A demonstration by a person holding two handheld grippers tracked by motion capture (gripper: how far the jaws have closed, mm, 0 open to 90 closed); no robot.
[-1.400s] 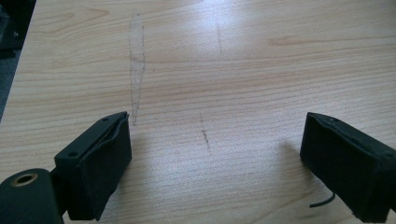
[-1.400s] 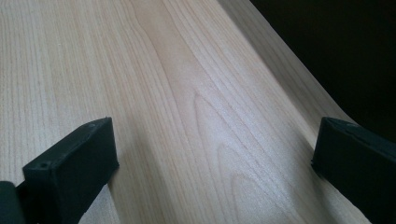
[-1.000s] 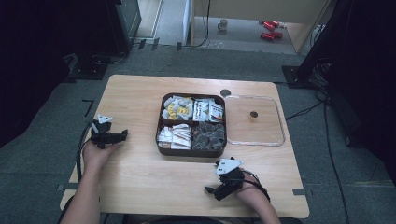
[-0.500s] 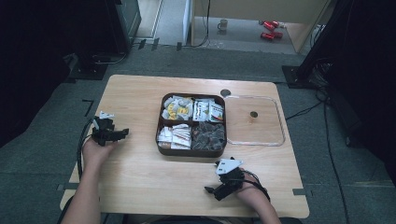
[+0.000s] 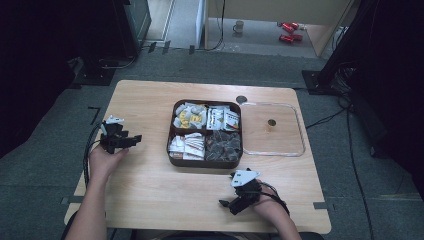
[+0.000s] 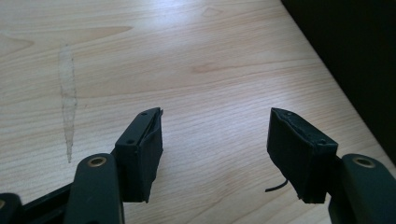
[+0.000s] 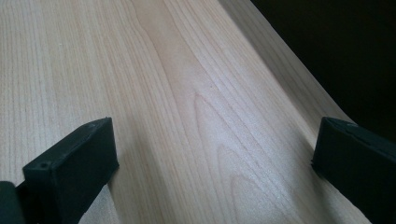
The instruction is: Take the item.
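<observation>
Since the earlier frames, little has moved: left tool (image 5: pixel 131 140) and right tool (image 5: pixel 225 204) rest on the bench (image 5: pixel 150 185), jaws wide, empty. Centre bench, a brown four-compartment tray (image 5: pixel 172 150) holds light, soft sachets; probably best pinched by an edge. Clear lid (image 5: pixel 299 145) lies beside.

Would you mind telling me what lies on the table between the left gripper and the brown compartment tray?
Nothing: in the high view, the stretch between the left gripper and the brown compartment tray is bare wooden table.
</observation>
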